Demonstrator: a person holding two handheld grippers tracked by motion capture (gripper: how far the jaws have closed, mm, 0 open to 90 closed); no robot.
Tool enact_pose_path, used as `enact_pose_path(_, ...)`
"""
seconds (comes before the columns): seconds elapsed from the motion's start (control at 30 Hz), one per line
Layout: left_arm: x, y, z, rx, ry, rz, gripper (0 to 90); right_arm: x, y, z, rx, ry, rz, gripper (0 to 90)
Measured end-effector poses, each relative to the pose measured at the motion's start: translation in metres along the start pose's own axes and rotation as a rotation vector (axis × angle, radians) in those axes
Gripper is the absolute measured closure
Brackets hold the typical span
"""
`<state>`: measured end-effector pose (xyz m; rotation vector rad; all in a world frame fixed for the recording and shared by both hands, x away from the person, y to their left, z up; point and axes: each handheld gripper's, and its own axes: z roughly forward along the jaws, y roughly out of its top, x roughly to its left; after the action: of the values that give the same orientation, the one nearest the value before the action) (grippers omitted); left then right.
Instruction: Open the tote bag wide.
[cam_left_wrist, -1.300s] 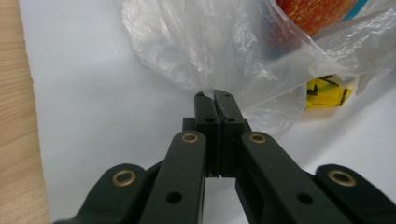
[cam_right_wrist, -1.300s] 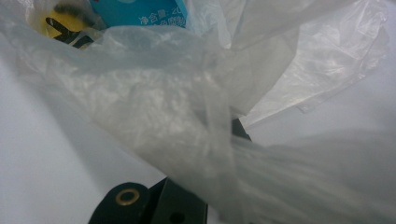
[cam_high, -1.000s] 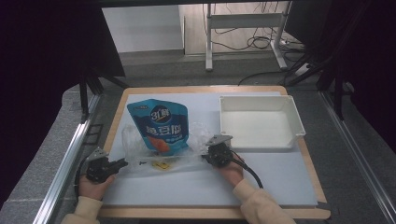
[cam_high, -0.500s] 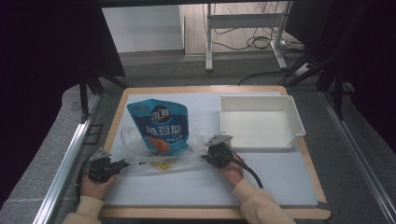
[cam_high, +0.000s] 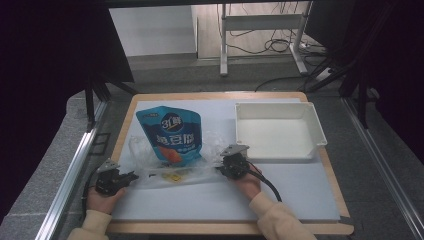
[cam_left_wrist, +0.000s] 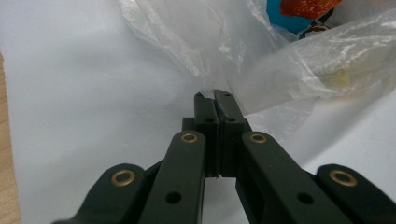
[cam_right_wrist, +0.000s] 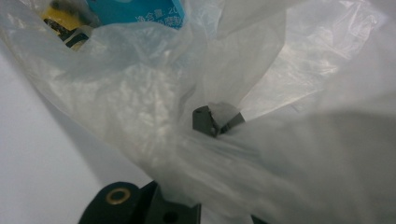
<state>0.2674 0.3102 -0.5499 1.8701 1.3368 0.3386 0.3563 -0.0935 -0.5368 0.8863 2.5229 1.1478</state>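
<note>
Both hand-held gripper (cam_left_wrist: 215, 95) tips seemingly pinching clear plastic bag (cam_left_wrist: 261, 60).

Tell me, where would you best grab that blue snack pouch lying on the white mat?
Probably by the flat sealed top edge of the blue pouch. That edge points away from the person and lies bare. The pouch's lower end is tangled in the clear plastic bag, so come from the far side, jaws level with the white mat, and pinch the thin seam.

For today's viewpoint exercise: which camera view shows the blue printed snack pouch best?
The high view: the blue printed snack pouch lies whole on the white mat, its lower end under the clear plastic bag. The left gripper view shows a corner; the right gripper view a blue strip above the plastic.
</note>
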Motion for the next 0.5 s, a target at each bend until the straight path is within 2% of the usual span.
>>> enact_pose_path(0.1,0.000,0.000,0.000,0.000,0.000,0.001,89.7,0.000,0.000,-0.003,-0.006,0.000,0.003,70.6)
enact_pose_path(0.23,0.001,0.000,0.001,0.002,-0.002,0.001,89.7,-0.001,-0.001,-0.015,-0.046,-0.003,0.034,61.3)
enact_pose_path(0.3,0.001,0.000,0.001,0.002,-0.002,-0.002,89.7,-0.001,-0.003,-0.024,-0.077,-0.015,0.051,57.7)
enact_pose_path(0.5,0.001,0.000,0.002,0.003,-0.003,0.000,89.7,-0.001,-0.010,-0.050,-0.125,-0.020,0.081,52.2)
